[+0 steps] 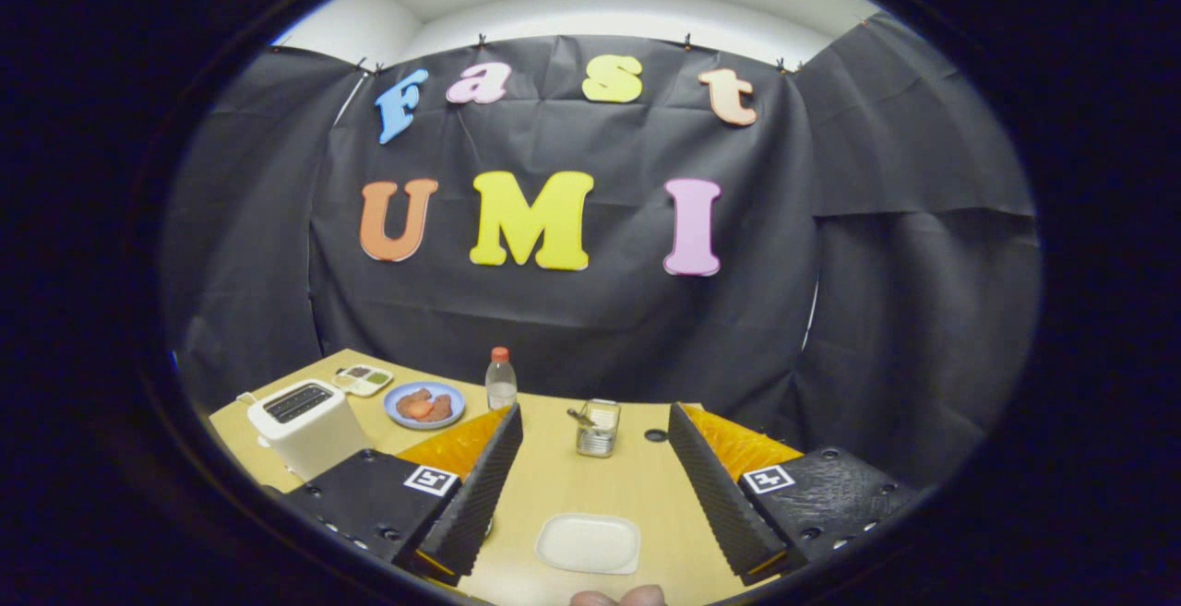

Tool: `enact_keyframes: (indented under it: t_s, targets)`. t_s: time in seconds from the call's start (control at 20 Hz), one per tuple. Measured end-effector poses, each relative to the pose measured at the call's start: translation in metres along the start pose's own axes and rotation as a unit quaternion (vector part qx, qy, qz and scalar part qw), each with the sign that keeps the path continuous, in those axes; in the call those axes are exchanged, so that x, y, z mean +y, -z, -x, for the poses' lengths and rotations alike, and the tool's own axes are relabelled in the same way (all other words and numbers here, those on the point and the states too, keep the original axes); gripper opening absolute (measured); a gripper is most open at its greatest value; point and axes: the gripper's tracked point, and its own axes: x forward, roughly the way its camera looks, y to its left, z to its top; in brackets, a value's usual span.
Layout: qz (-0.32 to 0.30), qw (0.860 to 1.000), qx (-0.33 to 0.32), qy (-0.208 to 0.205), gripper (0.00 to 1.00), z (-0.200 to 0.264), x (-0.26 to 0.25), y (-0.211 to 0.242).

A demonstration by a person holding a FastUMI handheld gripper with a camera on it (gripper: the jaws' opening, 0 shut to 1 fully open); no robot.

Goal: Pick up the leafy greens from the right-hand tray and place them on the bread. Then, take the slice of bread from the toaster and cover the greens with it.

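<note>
The gripper (595,481) hangs wide open over the table (554,486), and the greens, likely light and limp, would want a gentle mid-bunch pinch.

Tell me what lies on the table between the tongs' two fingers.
In the gripper view, the open tongs have a white tray between the fingers on the wooden table. Beyond the tips stands a small wire basket.

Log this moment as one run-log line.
gripper: jaws open, holding nothing | between jaws: white tray | beyond: wire holder, water bottle, blue plate | left: toaster
</note>
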Motion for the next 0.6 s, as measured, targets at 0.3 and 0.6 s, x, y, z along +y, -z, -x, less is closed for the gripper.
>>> enact_keyframes:
  t_s: [0.3,0.6]
  targets:
    - [-0.039,0.998,-0.054,0.020,0.96,0.030,-0.034,-0.073]
    - [-0.045,0.996,-0.069,0.033,0.96,0.060,-0.025,-0.098]
